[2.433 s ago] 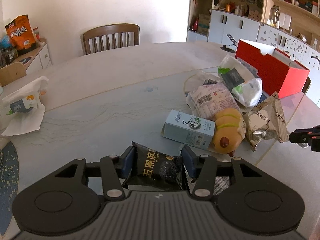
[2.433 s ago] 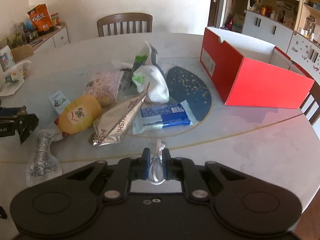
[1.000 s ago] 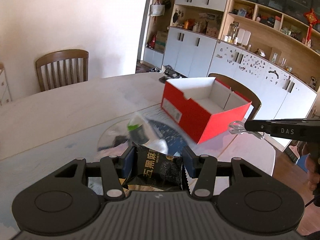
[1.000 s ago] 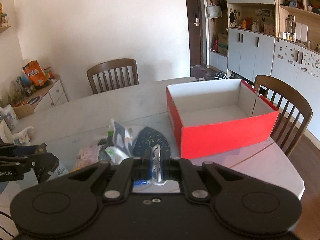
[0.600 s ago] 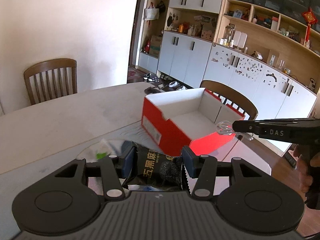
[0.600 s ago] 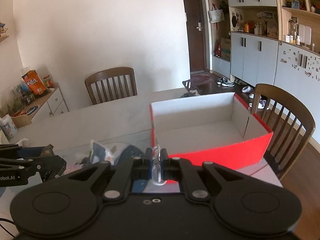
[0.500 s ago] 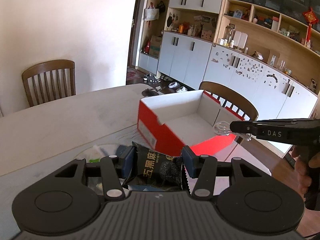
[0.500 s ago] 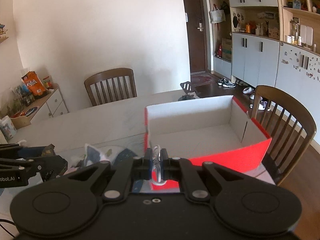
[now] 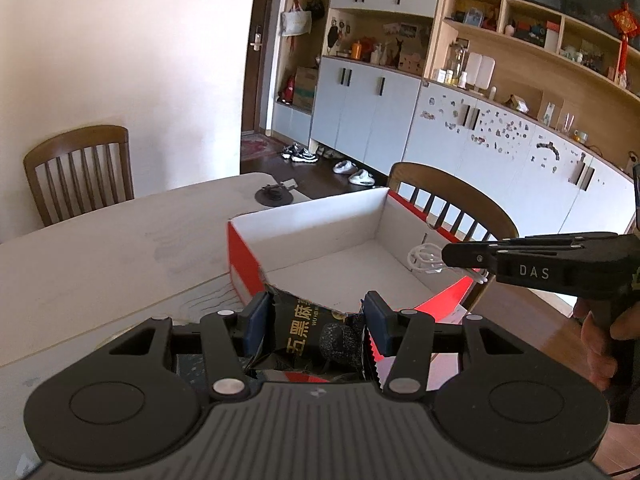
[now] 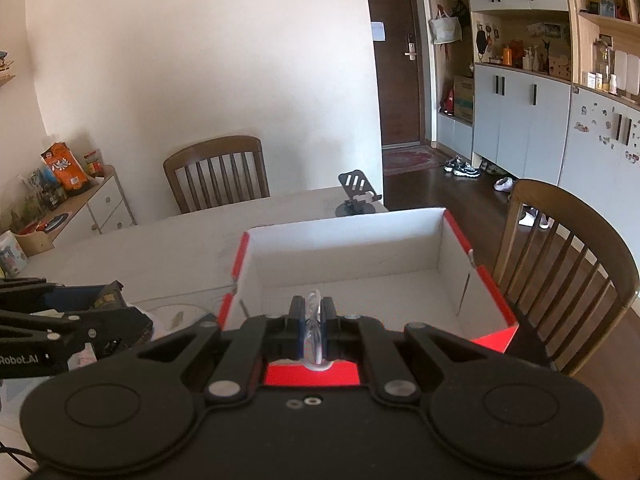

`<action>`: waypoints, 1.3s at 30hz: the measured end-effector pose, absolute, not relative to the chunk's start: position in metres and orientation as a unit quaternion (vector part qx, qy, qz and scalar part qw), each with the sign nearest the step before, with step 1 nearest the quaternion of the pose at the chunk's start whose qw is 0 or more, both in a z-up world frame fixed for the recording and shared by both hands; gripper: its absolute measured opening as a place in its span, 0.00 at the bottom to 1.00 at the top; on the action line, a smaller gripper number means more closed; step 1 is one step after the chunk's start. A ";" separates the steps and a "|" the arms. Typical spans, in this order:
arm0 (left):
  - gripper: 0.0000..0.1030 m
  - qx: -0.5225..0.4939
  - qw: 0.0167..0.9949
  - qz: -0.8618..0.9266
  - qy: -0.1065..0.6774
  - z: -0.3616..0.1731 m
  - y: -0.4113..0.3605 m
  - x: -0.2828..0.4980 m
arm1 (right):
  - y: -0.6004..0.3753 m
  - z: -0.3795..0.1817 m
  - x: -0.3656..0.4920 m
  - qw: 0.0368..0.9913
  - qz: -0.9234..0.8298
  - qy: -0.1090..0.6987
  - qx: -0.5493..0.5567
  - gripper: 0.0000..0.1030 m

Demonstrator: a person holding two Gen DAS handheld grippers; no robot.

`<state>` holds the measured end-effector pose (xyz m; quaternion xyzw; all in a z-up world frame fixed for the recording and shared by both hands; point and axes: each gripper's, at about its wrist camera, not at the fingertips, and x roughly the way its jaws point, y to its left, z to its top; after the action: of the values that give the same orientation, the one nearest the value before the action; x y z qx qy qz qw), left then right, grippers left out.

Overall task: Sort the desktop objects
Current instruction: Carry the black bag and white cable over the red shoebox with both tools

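L gripper (image 9: 316, 320): jaws part open, blue pads clamped on both sides of a black snack packet (image 9: 320, 338) w/ gold lettering; packet sits upright between them, its top edge in front of the near corner of the red box (image 9: 236, 260). R gripper (image 10: 314, 326): jaws nearly closed, pinching a small clear plastic item (image 10: 314, 332), thin, on edge; can't tell what it is. In the L wrist view the same item shows as a whitish loop at the R gripper's tip, over the box's right side.

Red box: open top, white inside, nothing visible in the parts of the floor that show. Stands on the pale worktop (image 9: 100, 248), directly ahead of both grippers. R wrist view: gripper tip lines up w/ the box's near wall; L gripper comes in from the left edge, black packet in its jaws, beside the box's left wall.

A hand (image 9: 600, 344) grips the R gripper's handle at the right edge of the L wrist view.

Further out: dark phone stand (image 10: 358, 196) on the worktop beyond the box. Wooden chair (image 10: 572, 260) just beside the box's right side, another wooden chair (image 10: 216, 172) at the far side of the worktop. White cabinets and open shelves along the right wall; shoes on the floor by them. Low sideboard w/ snack bags at far left.
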<state>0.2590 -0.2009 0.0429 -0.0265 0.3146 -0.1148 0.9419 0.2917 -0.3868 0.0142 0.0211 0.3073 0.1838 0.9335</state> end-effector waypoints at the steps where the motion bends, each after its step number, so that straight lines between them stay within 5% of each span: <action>1: 0.49 -0.024 0.941 -0.115 0.316 0.042 -0.205 0.263 | -0.390 0.014 0.295 0.935 0.178 0.307 0.023 0.06; 39: 0.50 0.098 0.867 -0.185 0.452 -0.043 -0.279 0.438 | -0.420 -0.063 0.413 0.902 0.164 0.399 -0.001 0.06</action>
<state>0.4380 -0.2790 -0.0427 0.0979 0.4521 -0.1846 0.8671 0.4132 -0.4201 -0.0630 -0.0011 0.3994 0.1641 0.9020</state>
